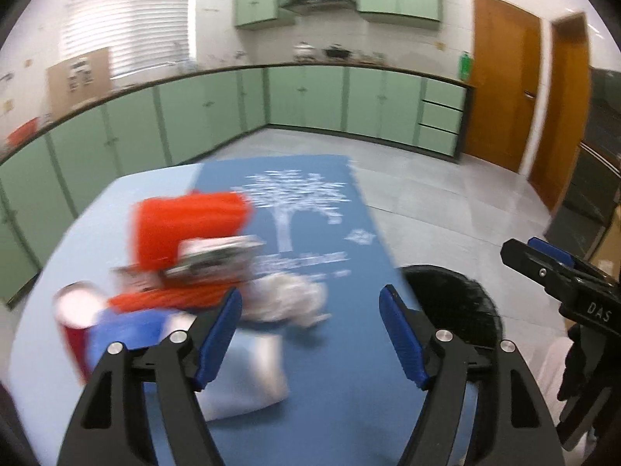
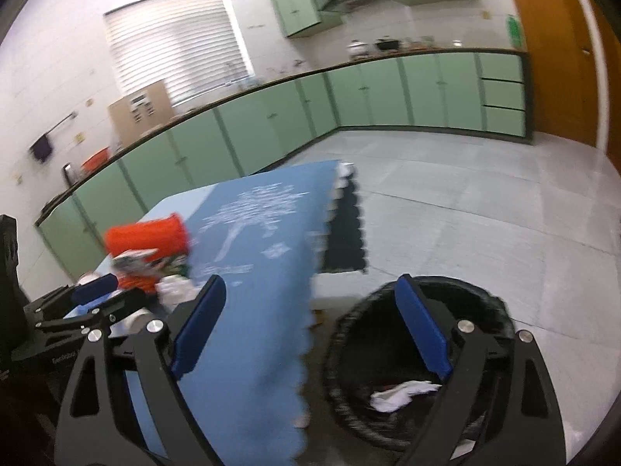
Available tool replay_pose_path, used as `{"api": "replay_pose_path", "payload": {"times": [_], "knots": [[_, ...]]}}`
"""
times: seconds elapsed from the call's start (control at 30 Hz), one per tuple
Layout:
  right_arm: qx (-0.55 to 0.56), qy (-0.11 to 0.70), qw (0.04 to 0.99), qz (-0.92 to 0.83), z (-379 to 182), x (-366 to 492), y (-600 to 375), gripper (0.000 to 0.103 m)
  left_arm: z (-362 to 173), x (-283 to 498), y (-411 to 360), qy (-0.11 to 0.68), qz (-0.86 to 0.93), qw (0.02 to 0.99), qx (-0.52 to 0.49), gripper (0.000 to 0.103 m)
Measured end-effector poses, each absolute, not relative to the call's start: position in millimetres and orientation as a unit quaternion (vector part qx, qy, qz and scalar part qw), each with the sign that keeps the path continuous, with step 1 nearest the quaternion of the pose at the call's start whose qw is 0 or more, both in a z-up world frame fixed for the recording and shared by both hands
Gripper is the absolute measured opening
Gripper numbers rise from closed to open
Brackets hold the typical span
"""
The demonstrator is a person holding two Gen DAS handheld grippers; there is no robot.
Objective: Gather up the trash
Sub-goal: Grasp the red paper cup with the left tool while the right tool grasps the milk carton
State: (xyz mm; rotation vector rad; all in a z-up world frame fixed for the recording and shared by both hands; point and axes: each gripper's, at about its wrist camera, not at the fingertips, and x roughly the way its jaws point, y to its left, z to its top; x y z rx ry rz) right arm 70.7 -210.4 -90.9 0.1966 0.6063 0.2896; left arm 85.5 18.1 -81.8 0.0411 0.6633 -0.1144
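Two grippers, left and right, jaws apart, empty | one bin | one red cup

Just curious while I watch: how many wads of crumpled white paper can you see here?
2. One crumpled white wad lies on the blue cloth beside the orange basket. The other sits inside the black bin on the floor. More may hide behind the blurred clutter.

We see a matt blue cloth printed with a white tree on the table, crumpled white paper in the round bin lined with glossy black plastic, a ribbed orange plastic basket, and smooth matt green cabinet doors.
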Motion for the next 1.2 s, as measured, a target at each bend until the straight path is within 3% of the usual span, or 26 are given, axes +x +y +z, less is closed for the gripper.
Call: {"api": "replay_pose_path", "payload": {"times": [0.57,0.97,1.2], "knots": [[0.053,0.307,0.926,0.213,-89,73,-87,0.087,-97,51,160,0.309,0.098,0.946,-0.009,0.072],[0.034,0.308,0.925,0.221,-87,95,-58,0.087,-110,89,178,0.315,0.095,0.944,-0.017,0.072],[0.025,0.310,0.921,0.234,-86,109,-44,0.087,-120,107,183,0.333,0.102,0.937,-0.026,0.079]]}}
